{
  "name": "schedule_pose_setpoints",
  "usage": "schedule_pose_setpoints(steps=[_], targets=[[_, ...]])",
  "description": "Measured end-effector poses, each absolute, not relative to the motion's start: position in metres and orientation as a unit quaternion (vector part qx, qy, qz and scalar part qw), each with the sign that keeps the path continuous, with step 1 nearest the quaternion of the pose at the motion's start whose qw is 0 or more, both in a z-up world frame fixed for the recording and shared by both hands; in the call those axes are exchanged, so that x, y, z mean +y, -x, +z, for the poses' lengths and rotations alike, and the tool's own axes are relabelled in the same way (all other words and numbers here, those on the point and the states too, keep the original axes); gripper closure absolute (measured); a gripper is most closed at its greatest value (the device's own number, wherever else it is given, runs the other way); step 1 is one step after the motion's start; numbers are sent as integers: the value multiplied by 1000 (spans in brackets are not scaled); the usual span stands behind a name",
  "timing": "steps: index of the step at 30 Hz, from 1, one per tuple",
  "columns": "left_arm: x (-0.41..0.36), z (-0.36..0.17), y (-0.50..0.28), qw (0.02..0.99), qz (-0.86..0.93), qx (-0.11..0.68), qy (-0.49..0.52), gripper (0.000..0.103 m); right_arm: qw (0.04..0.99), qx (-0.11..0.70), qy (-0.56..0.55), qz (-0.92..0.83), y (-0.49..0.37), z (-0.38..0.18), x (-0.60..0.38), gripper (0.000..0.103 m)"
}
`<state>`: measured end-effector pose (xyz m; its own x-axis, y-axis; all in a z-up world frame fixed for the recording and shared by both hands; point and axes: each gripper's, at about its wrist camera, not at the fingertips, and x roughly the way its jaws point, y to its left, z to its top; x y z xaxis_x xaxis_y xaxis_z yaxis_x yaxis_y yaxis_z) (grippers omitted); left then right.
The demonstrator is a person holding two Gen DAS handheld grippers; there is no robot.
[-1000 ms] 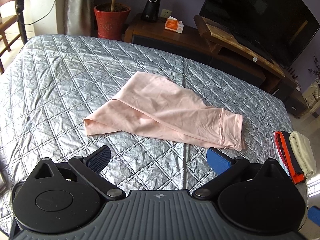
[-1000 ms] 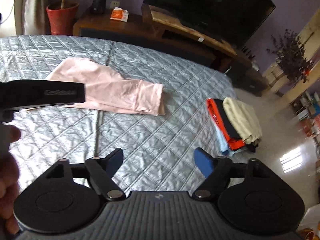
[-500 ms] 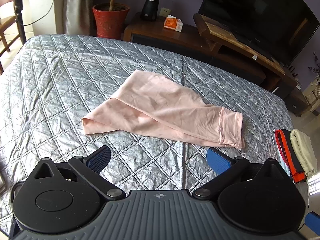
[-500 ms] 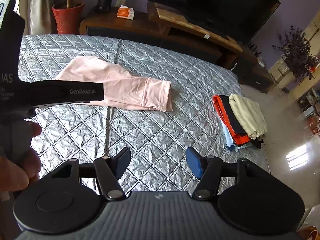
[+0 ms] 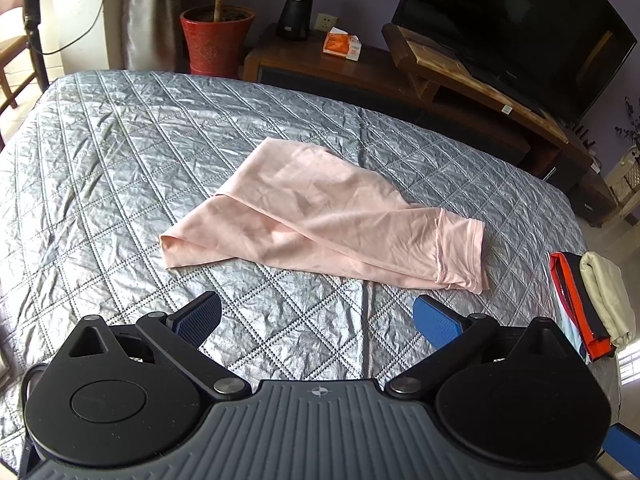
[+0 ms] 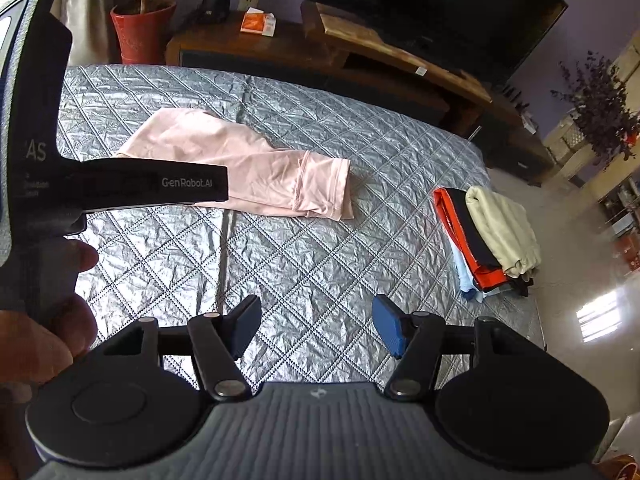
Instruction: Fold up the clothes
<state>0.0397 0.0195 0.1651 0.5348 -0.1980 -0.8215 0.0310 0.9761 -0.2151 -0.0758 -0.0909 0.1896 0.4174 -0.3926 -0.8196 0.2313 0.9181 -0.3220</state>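
Pink garment (image 5: 320, 220) lies crumpled on the quilt (image 5: 120, 160); both tongs (left (image 5: 318, 318), right (image 6: 316, 326)) gape apart, empty.

- The left tool (image 5: 316, 318) has a ribbed grey body, two round black discs, black link arms with silver pivot screws, and blue textured pads (image 5: 436, 322).
- The right tool (image 6: 316, 326) is built alike.
- In the right wrist view, the left tool's black housing reads "GenRobot.AI".
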Motion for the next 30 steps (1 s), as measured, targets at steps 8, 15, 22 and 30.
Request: schedule_pose_setpoints(steps=[8,15,22,30], targets=[[17,165,-39,871,-67,479,84,0,837,510,76,-181,78,192,-88,46],[13,164,-38,872,-69,479,81,0,836,514,72,-177,80,193,-85,45],[25,168,-44,872,-56,477,92,0,856,486,73,-164,84,201,-86,45],[91,185,-59,881,10,452,140,0,927,374,5,-7,102,182,-146,17]])
